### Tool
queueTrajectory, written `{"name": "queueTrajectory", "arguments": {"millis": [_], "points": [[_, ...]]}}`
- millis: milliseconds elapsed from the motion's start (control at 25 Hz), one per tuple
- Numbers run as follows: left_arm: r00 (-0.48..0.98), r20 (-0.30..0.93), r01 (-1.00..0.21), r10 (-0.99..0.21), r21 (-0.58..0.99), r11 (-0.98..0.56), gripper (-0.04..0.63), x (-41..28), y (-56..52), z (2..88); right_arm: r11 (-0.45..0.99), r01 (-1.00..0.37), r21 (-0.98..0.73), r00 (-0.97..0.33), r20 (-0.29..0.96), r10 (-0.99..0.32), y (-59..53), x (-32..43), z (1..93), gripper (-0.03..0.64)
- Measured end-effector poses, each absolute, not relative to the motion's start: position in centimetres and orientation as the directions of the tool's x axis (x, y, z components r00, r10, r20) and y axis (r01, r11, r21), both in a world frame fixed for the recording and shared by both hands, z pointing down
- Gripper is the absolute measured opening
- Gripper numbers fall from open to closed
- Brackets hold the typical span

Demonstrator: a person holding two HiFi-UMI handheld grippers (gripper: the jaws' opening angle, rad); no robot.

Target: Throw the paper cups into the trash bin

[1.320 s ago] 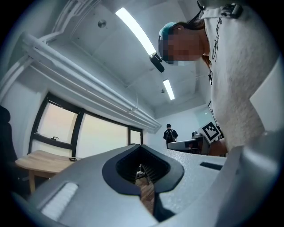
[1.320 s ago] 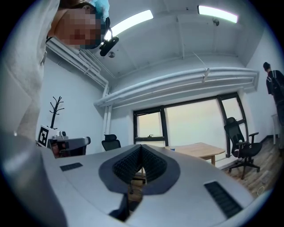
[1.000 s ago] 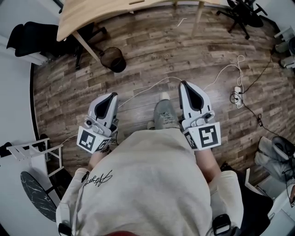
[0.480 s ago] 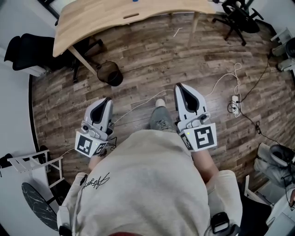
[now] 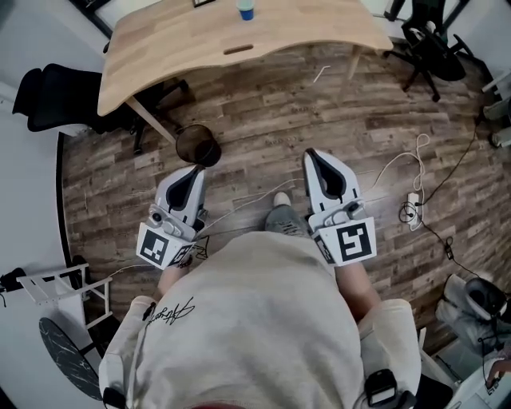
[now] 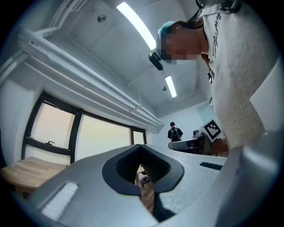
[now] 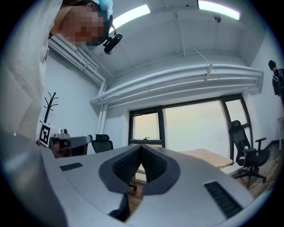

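Between the ribbed pads of both tools nothing was held: in each gripper view the jaws met at their tips, closed on air. Seen from the head view, the left gripper and right gripper pointed up-frame, one on either side of the person's shoe, in the same posture as in the two preceding frames.

What changed was the surroundings. The trash bin, a dark round bin on the wood floor, had slid down the frame from well above the left gripper to just above its tip. The wooden desk, a second before cropped to a strip along the upper edge, now filled the upper left and centre of the frame. A blue-and-white paper cup, not visible a second before, had appeared at the top edge, standing on the desk. The power strip at the right had likewise drifted downward.

Reading: the person had walked toward the desk, carrying both tools unchanged. For the task this was still the approach. No cup was gripped. The one visible cup remained on the desk, well apart from both grippers and from the bin, and the jaws would have to open before any pickup.
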State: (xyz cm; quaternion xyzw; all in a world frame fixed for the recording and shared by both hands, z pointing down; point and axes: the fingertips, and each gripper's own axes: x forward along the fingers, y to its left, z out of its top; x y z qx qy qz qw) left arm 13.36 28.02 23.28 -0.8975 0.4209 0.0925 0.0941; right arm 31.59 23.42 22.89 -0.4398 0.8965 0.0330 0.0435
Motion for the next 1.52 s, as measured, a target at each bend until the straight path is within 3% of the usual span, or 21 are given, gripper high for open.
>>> {"name": "queueTrajectory", "arguments": {"millis": [320, 760, 1520], "points": [[0.607, -0.216, -0.791, -0.764, -0.075, -0.607, 0.003, 14.1, 21.4, 23.4, 0.654, -0.755, 0.052, -0.654, -0.143, -0.743, 16.1, 31.3, 20.5, 0.008], [0.584, -0.275, -0.806, -0.764, -0.085, -0.585, 0.003, 17.4, 12.8, 21.7, 0.712, -0.696, 0.089, -0.718, -0.111, -0.688, 8.0, 32.6, 21.8, 0.008], [0.572, -0.266, -0.814, -0.776, -0.064, -0.578, 0.003, 17.6, 10.0, 22.4, 0.73, -0.679, 0.083, -0.734, -0.121, -0.669, 4.0, 33.0, 22.2, 0.008]]}}
